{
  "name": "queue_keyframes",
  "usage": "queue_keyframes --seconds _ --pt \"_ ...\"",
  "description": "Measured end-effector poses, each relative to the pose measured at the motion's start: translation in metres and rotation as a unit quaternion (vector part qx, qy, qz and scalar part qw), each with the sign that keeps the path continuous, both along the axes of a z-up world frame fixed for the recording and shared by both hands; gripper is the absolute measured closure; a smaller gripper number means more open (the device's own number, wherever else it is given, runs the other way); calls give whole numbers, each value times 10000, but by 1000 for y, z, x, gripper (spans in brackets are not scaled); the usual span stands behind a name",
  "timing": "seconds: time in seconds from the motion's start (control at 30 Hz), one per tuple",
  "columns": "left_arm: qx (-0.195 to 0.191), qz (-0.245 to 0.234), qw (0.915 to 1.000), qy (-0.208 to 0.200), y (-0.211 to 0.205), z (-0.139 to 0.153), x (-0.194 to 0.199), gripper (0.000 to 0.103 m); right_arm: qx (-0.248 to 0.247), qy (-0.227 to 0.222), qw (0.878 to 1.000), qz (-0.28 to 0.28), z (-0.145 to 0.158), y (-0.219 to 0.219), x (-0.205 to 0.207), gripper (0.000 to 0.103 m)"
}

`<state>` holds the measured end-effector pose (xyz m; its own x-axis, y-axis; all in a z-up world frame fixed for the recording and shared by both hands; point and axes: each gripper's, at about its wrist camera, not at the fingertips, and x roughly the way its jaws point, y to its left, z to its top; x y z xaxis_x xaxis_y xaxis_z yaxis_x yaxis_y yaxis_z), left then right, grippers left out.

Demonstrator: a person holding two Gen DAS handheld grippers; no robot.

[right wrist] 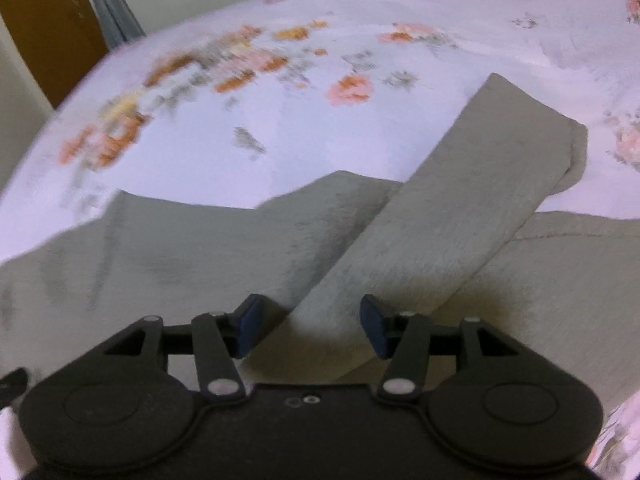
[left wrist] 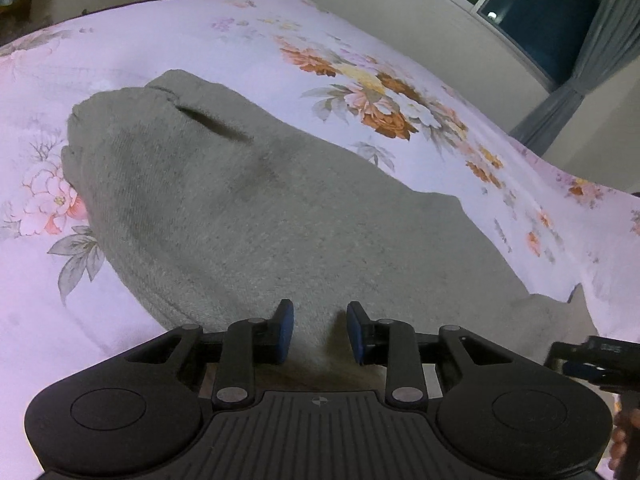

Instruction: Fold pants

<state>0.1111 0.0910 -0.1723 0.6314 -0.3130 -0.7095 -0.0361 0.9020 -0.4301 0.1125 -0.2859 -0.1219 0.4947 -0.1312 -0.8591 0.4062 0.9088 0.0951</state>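
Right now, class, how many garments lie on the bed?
1: gray pants spread across the floral bedsheet, one leg folded diagonally over the rest. Anything beneath them would be hidden.

Your light is indoor and artificial, with a cool violet cast on the floral bedsheet (left wrist: 160, 40); the window (left wrist: 540, 20) is dark. The left wrist view is fairly sharp, though the fisheye bends the bed's edges into curves. Your right wrist view is motion-smeared: the sheet's flowers (right wrist: 224, 60) streak sideways and the gray pants (right wrist: 400, 240) look soft. A dim shadow sits on the cloth just ahead of each gripper (left wrist: 320, 332), brownish near the right gripper (right wrist: 312, 328).
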Motion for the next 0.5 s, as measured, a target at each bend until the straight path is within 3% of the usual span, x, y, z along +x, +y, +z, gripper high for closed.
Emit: queue_keyframes --seconds 0.03,0.07,0.1,0.13,0.17,0.27,0.43,0.5 --pt "-23 14 10000 6 1 -1 1 73 -32 137 9999 14 -5 1 4 45" --pt "-38 9 10000 5 1 -2 2 73 -54 210 9998 13 -8 0 4 56" --pt "-47 0 10000 -1 1 -3 2 73 -75 221 9997 -9 -9 -1 3 66" --pt "-46 -10 10000 -6 -1 -5 4 73 -49 229 9997 18 -9 -3 -1 89" --pt "-35 -33 10000 -19 -1 -5 4 73 16 238 9997 67 -8 -6 -6 96" --pt "-8 -101 9999 -59 -1 -7 5 73 68 247 9995 173 -3 -10 -26 98" --pt "-32 -133 9998 -108 1 -8 2 73 387 -244 9989 73 20 -11 -80 99" --pt "9 -135 9998 -129 0 -8 3 73 415 -216 9989 84 16 -10 -94 99"
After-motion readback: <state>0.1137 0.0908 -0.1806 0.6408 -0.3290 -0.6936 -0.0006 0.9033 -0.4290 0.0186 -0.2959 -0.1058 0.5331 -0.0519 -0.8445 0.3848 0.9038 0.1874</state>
